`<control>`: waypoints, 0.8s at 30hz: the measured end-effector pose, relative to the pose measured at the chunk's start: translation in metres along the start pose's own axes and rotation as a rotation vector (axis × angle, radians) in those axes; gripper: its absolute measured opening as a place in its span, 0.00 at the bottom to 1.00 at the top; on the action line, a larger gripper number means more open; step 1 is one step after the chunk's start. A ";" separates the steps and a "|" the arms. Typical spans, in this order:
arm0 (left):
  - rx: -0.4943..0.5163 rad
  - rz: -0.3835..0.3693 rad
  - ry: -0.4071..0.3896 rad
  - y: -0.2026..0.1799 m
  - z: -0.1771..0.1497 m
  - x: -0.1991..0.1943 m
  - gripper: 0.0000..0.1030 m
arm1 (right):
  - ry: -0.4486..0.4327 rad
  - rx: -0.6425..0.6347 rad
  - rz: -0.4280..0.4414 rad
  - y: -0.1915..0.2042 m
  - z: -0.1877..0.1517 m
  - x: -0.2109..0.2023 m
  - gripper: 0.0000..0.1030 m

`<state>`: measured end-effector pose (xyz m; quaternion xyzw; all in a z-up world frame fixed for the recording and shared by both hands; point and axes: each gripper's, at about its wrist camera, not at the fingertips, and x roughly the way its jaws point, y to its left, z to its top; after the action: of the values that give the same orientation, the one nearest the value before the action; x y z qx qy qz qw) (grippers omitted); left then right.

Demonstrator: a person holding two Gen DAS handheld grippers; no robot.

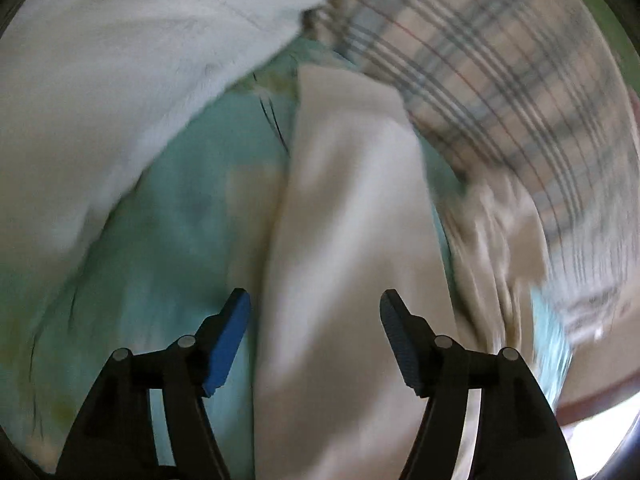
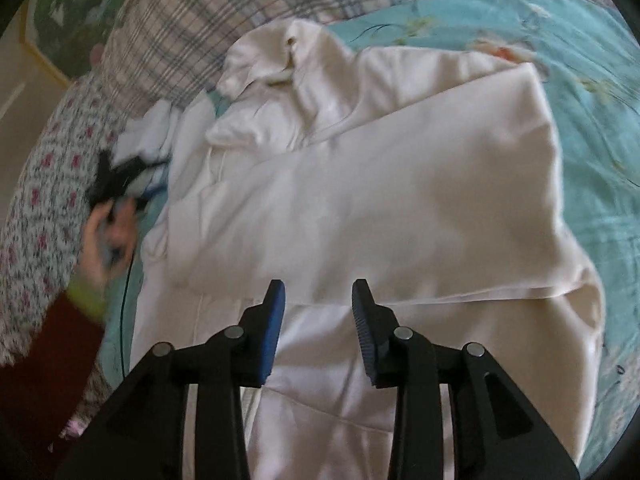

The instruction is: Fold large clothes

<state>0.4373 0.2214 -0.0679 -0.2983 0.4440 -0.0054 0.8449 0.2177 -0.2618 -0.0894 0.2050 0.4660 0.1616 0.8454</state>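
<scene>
A large cream-white hooded garment point(image 2: 360, 200) lies partly folded on a teal floral bedsheet point(image 2: 580, 80), its hood toward the far side. My right gripper point(image 2: 319, 300) is open and empty just above the garment's near part. In the blurred left wrist view, my left gripper point(image 1: 315, 312) is open and empty over a long strip of the cream garment point(image 1: 348, 220) that runs between its fingers. The left gripper also shows in the right wrist view point(image 2: 120, 184), held in a hand at the garment's left edge.
A plaid blanket point(image 2: 240, 8) lies along the far side of the bed and shows at the upper right in the left wrist view point(image 1: 500, 60). A white cloth point(image 1: 120, 80) fills that view's upper left. A floral-patterned fabric point(image 2: 44, 176) lies left.
</scene>
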 end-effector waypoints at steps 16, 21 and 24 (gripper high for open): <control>0.118 -0.158 -0.154 -0.045 0.033 -0.001 0.04 | 0.017 -0.053 0.026 0.025 -0.007 0.006 0.35; 0.330 -0.160 -0.199 -0.115 -0.056 -0.051 0.03 | -0.023 -0.044 0.023 0.025 -0.014 -0.012 0.35; 0.418 -0.192 -0.197 -0.151 -0.111 -0.066 0.03 | -0.045 -0.015 0.012 0.017 -0.019 -0.021 0.35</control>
<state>0.3520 0.0596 0.0106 -0.1568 0.3184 -0.1483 0.9231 0.1894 -0.2537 -0.0747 0.2051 0.4443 0.1652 0.8563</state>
